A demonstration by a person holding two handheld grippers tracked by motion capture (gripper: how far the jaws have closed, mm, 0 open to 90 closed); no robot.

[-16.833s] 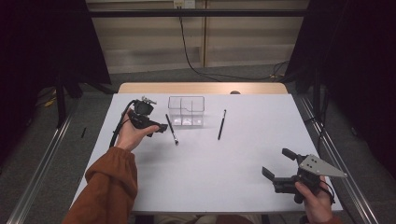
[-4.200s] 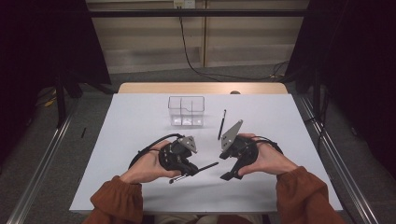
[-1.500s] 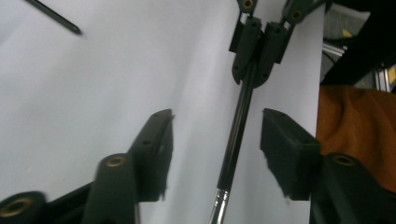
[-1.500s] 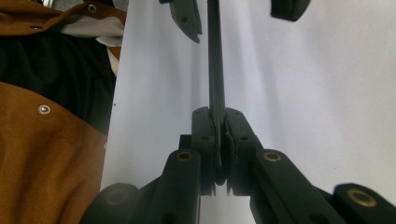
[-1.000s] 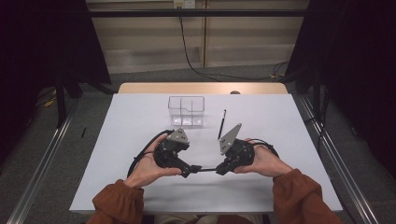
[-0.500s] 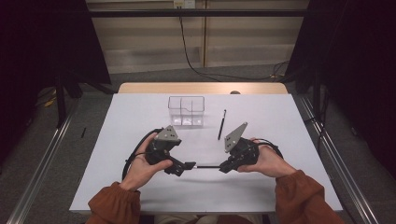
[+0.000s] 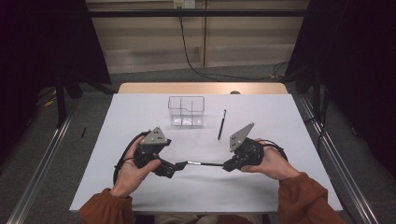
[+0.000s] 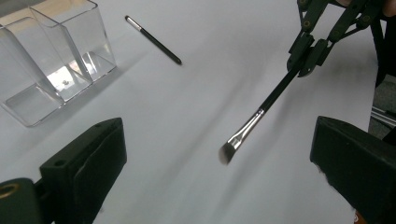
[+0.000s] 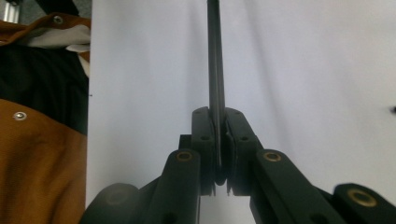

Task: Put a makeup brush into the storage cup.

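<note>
The right claw (image 7: 229, 165) is clenched on the black handle of a makeup brush (image 8: 261, 112); in the right gripper view the two jaws press flat against the handle (image 9: 215, 84), which runs straight out from between them over the white desk (image 7: 280, 121). In the high view the brush (image 7: 201, 164) lies level in the air between the two claws, its bristle end toward the left claw (image 7: 173, 169) and its handle end in the right one. The left claw is released: in the left gripper view its jaws stand wide apart at the bottom corners, having just been opening, and the brush tip hangs in the space ahead of them, touching neither pad, with the right claw (image 8: 306, 51) gripping the far end of the handle above and beyond it. A second, thinner brush (image 7: 222, 125) lies flat on the desk beyond the right claw, well apart from it. A clear plastic organiser (image 7: 186, 111) with several compartments stands beyond the left claw, just beside that lying brush; in the left gripper view the organiser (image 8: 51, 56) shows up and to the left of the jaws, with the lying brush (image 8: 153, 39) near it.
</note>
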